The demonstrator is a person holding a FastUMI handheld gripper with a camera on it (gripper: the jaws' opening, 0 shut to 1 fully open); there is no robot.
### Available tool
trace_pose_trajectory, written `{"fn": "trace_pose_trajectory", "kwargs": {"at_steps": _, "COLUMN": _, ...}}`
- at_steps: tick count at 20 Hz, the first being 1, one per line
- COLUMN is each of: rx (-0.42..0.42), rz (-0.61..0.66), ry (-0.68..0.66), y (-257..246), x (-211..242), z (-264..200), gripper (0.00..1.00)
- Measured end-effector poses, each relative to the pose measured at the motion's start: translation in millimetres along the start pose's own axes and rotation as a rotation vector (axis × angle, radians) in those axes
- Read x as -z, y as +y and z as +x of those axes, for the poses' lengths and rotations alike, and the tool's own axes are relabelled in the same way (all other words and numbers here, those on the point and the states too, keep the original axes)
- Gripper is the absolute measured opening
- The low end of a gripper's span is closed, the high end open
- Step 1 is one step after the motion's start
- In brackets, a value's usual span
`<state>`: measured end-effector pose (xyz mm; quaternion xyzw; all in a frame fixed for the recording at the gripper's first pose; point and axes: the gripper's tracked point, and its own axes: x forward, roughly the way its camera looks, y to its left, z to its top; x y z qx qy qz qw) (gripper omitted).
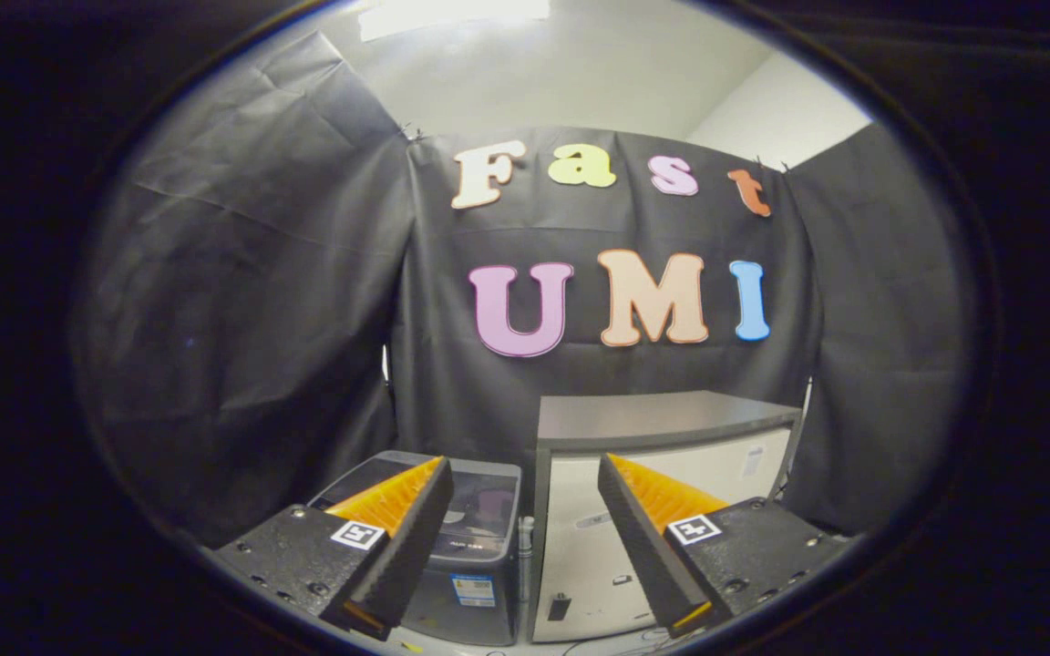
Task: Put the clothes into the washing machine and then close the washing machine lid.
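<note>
**My gripper held open, high above the washing machine**

My gripper (525, 474) is spread wide, its two fingers (416, 538) well apart with nothing between them. Each finger carries a small square marker tag (358, 534) on its base. I am holding it up in the air, looking slightly down and across the booth.

Beyond the fingers, low on the floor, stands the washing machine (470, 565), a small dark-grey top-loading unit. My left finger overlaps its left part, so I see mainly its right half. Its lid (479, 497) is dark and glossy and lies flat on top, closed as far as I can tell. A label sits on its front face, too small for me to make out.

Just beside the washing machine, on its right, stands a taller pale cabinet (580, 538) with a dark grey top (662, 415). A narrow gap separates the two. My right finger overlaps the cabinet's front. Something small and dark sits near the bottom of that front; I cannot tell what it is.

Behind both hangs the black cloth wall (242, 319), creased and folded at the corners, with a pale ceiling (580, 64) above it.
</note>
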<state>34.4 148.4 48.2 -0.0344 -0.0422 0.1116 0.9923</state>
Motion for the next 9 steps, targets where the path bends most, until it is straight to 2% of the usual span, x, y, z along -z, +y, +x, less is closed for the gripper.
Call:
{"fn": "trace_pose_trajectory", "kwargs": {"at_steps": 7, "rx": 0.000, "rz": 0.075, "ry": -0.008, "y": -29.3, "x": 3.7, "z": -4.5, "gripper": 0.97}}
{"fn": "trace_pose_trajectory", "kwargs": {"at_steps": 9, "rx": -0.025, "rz": 0.097, "ry": -0.004, "y": -26.1, "x": 2.5, "z": -5.5, "gripper": 0.97}}
